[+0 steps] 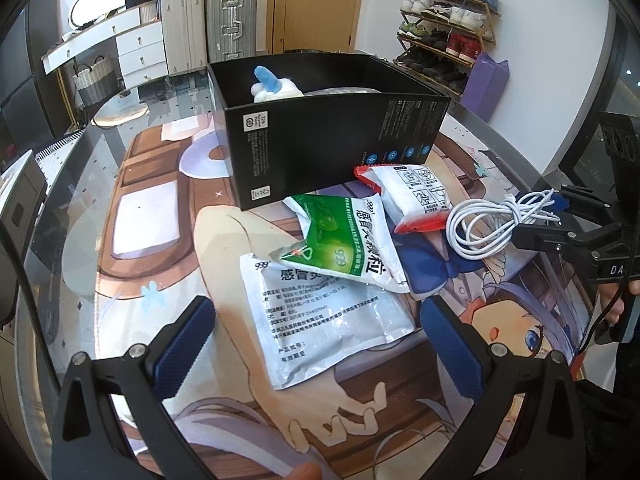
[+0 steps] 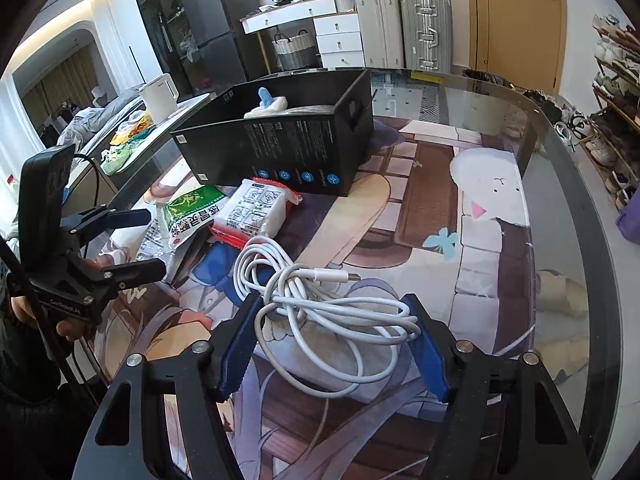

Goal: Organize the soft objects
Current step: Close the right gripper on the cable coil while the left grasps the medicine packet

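Right gripper [image 2: 334, 340]: blue pads closing in on the white cable [image 2: 320, 300] at the mat's middle.
Left gripper [image 1: 316, 344]: spread wide over the white sachet [image 1: 320, 320].
Done: plush toy [image 1: 276, 84] inside the black box [image 1: 320, 148].
Left: cable, green sachet [image 1: 344, 244], red-edged packet [image 1: 412, 196].

My left gripper [image 1: 316, 332] and my right gripper [image 2: 334, 340] both have black frames with dark blue ridged pads. The cable [image 2: 320, 304] is plain white. The box [image 1: 320, 152] is black with small white print and a row of blue round icons. One pouch [image 1: 320, 320] is white with dark lettering; the pouch [image 1: 344, 240] lying over it is green and white. The packet [image 1: 412, 200] is white with red ends and grey line drawings. The mat [image 2: 460, 240] shows a cartoon in browns, purples and blues. In the box, the plush toy [image 1: 272, 84] is white and blue.
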`<action>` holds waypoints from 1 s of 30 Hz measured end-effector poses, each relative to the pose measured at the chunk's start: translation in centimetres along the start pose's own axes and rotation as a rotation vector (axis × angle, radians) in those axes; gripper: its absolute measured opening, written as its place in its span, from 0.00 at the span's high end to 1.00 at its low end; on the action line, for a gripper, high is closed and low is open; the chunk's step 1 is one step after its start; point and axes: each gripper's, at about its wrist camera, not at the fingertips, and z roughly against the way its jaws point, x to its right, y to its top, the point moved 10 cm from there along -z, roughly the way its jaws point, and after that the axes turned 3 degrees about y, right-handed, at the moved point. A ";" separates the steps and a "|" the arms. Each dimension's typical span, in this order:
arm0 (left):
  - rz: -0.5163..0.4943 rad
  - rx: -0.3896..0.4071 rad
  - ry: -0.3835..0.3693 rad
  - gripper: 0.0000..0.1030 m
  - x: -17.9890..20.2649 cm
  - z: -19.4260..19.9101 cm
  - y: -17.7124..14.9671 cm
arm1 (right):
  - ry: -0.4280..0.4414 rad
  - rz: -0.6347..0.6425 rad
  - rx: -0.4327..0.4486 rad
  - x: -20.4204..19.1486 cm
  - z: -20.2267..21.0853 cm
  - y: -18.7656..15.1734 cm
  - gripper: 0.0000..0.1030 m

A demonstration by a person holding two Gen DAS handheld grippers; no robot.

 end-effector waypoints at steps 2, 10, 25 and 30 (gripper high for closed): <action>0.005 -0.005 0.001 0.00 0.2 -0.2 0.1 | 0.002 0.003 0.002 -0.1 0.0 0.1 0.32; -0.021 -0.037 0.083 0.00 0.3 -1.0 0.0 | 0.016 0.014 0.007 -0.4 0.2 0.1 0.33; -0.040 0.015 0.095 0.45 -0.7 0.0 0.2 | 0.023 0.016 0.022 -0.4 0.7 0.2 0.35; -0.026 0.016 0.059 0.55 -0.7 0.4 0.4 | 0.031 0.015 0.027 -0.4 0.9 0.2 0.36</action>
